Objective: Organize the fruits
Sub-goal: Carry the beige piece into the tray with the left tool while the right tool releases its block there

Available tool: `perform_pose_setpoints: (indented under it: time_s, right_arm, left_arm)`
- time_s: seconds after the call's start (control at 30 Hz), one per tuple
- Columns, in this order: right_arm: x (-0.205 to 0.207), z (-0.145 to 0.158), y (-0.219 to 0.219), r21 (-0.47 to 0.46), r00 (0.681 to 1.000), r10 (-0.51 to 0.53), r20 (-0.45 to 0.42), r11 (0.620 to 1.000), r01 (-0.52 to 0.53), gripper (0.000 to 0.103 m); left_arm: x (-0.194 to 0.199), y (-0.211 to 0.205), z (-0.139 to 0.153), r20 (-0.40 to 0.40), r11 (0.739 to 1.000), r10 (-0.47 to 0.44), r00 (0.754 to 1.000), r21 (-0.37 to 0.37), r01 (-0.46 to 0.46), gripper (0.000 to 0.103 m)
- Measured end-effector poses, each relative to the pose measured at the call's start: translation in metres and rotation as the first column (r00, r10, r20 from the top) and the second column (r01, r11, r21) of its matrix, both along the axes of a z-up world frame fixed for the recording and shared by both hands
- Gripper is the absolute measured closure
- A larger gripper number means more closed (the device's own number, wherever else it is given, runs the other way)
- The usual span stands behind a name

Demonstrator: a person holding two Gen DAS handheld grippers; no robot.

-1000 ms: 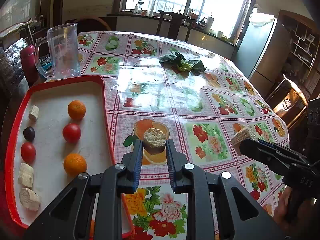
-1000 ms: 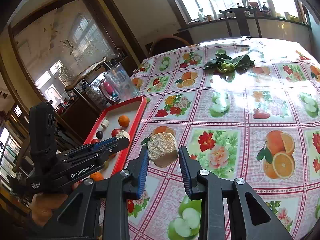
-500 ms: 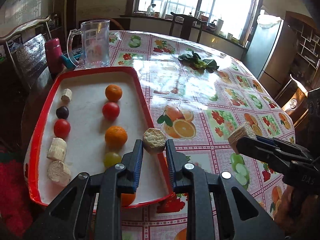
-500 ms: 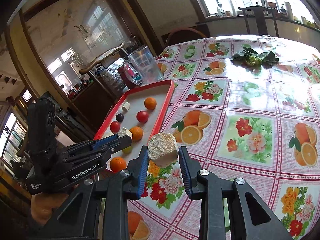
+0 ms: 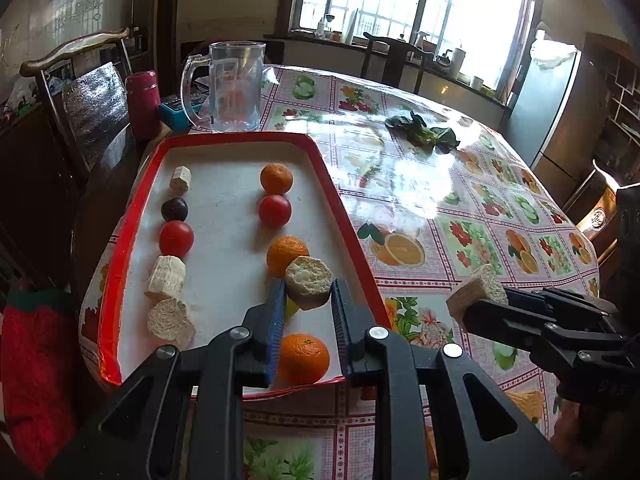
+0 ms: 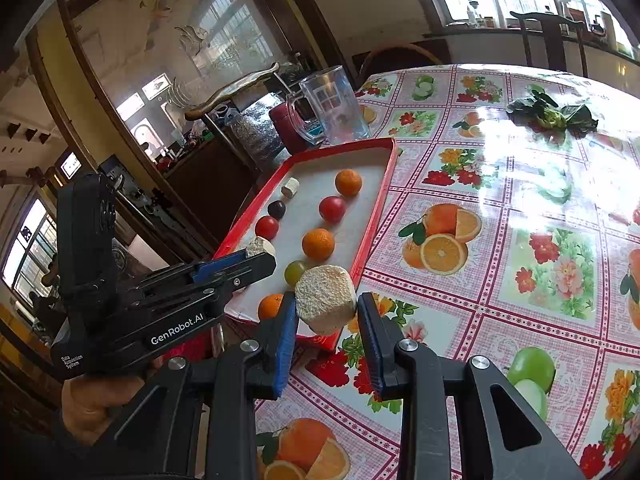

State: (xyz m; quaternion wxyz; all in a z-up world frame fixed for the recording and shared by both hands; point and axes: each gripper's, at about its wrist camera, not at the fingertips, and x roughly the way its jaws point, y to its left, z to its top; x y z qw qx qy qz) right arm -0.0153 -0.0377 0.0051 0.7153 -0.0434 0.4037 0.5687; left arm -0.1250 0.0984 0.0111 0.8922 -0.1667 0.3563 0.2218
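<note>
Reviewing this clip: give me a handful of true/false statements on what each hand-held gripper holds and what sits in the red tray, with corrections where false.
1. The left hand-held gripper holds a pale spongy chunk. True.
2. The right hand-held gripper is empty. False: it grips a second pale chunk.
3. The red tray holds three oranges. True: far, middle and near.
4. The glass mug stands inside the tray. False: it stands on the table beyond the tray's far rim.
5. The leafy greens lie in the tray. False: they lie on the tablecloth, far from it.
</note>
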Motion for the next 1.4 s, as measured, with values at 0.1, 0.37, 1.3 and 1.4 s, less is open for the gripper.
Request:
perform_pose_setpoints:
  time_s: [0.1,0.37,1.3,1.4]
  right_arm:
    - [-0.003,-0.002,0.005,-0.006,1.0,0.012,-0.006,1.0,-0.012,0.072]
    - [-0.011,-0.006,0.025,-0.026,0.999,0.05,0.008,0.998,-0.05,0.072]
    - [-0.01,-0.013,0.086,-0.074,0.995,0.093,0.035,0.993,-0.09,0.072]
    - [-0.009,-0.015,0.089,-0.079,0.995,0.093,0.035,0.993,-0.09,0.072]
  left_arm:
    - [-0.005,0.003,-0.001,0.002,1.0,0.013,1.0,0.0,-0.013,0.083]
    - [-0.013,0.011,-0.01,-0.013,0.999,0.036,0.999,-0.008,-0.036,0.083]
    - [-0.033,0.043,-0.025,-0.017,0.994,0.086,0.996,-0.064,-0.087,0.083]
    - [-0.032,0.045,-0.025,-0.015,0.994,0.084,0.996,-0.073,-0.085,0.083]
